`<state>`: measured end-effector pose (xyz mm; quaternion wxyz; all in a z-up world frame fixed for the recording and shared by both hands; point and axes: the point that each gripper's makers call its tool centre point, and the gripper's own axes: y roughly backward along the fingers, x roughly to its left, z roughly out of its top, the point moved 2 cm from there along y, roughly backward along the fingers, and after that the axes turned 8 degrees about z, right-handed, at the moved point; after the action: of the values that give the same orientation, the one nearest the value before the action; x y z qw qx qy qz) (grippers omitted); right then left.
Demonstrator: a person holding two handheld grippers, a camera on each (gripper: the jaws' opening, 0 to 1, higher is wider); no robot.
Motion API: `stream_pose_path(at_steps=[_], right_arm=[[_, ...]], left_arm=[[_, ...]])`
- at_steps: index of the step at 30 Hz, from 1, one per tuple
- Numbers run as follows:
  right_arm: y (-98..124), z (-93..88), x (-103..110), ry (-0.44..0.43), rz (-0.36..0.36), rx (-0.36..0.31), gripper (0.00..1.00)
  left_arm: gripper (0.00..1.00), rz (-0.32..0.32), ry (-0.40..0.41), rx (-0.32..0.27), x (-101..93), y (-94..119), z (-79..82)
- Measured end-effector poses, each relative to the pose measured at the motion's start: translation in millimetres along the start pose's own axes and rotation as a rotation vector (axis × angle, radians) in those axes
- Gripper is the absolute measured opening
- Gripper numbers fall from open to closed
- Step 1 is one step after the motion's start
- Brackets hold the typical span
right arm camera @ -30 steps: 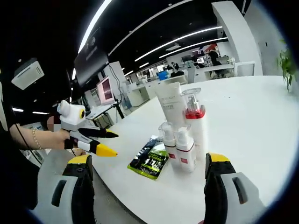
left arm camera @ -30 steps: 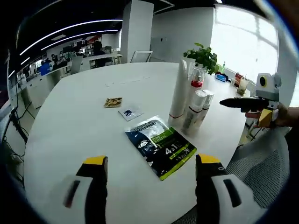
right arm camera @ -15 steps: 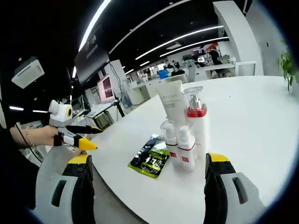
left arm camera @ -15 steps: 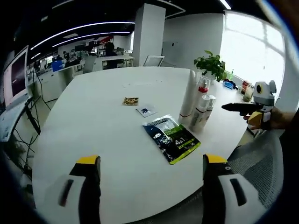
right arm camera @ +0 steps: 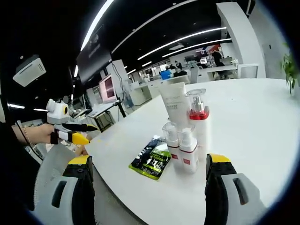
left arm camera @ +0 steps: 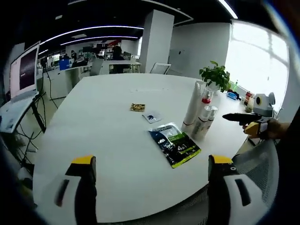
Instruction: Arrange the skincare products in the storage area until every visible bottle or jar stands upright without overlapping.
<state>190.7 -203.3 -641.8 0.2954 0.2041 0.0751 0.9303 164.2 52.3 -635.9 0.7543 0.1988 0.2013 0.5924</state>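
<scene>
the left gripper (left arm camera: 149,166) hangs off the near edge of the round white table (left arm camera: 98,136), its two yellow-tipped jaws spread wide with nothing between them. the right gripper (right arm camera: 149,164) is likewise released, jaws far apart and empty, hovering at the table's edge close to the products.

in the left gripper view the skincare cluster stands at about two o'clock from the table's middle, near the far right rim. a tall white tube (left arm camera: 192,108) stands upright on its cap. just beside it is a pump bottle with a red collar (left arm camera: 205,99), and in front of those, two small white bottles (left arm camera: 204,123) stand close together, all upright. in the right gripper view the same group sits dead ahead at twelve o'clock: the tall white tube (right arm camera: 172,105) at the back left, the pump bottle with a red collar (right arm camera: 198,119) to its right, the two small white bottles (right arm camera: 180,146) touching or nearly touching in front.

a dark green and black sachet (left arm camera: 174,143) lies flat on the table just beside the cluster, at about seven o'clock from it in the right gripper view (right arm camera: 151,158). further in, two small packets, one gold (left arm camera: 137,107) and one pale (left arm camera: 152,116), lie flat near each other, well apart from the bottles.

a potted green plant (left arm camera: 215,76) stands beyond the bottles near the bright window. each gripper appears in the other's view, held in a person's hand out past the table's rim.
</scene>
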Motion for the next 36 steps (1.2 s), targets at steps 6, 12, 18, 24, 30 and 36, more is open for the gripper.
stream_pose_path(at_steps=[6,12,18,24,30,36], right_arm=[[-1,-0.8,1,0.005,0.006,0.012,1.00],[-2,-2.5,0,-0.006,0.006,0.021,1.00],[-2,-3.3,0,-0.011,0.006,0.026,1.00],[-3,-5.4,0,-0.014,0.011,0.037,1.00],[-2,-6.2,-1,-0.024,0.004,0.033,1.00],[0,-6.8,-3,-0.042,-0.003,0.029,0.97]], left_arm=[[0.92,0.018,0.010,0.011,5.7,-1,-0.8],[0.92,0.020,0.024,0.034,6.0,-2,-2.2],[0.91,0.018,0.033,0.059,2.7,-5,-0.5],[0.88,0.050,0.090,0.106,-0.4,-15,7.3],[0.87,0.050,0.114,0.151,-11.2,-35,17.9],[0.86,0.036,0.074,0.167,-17.5,-67,36.8]])
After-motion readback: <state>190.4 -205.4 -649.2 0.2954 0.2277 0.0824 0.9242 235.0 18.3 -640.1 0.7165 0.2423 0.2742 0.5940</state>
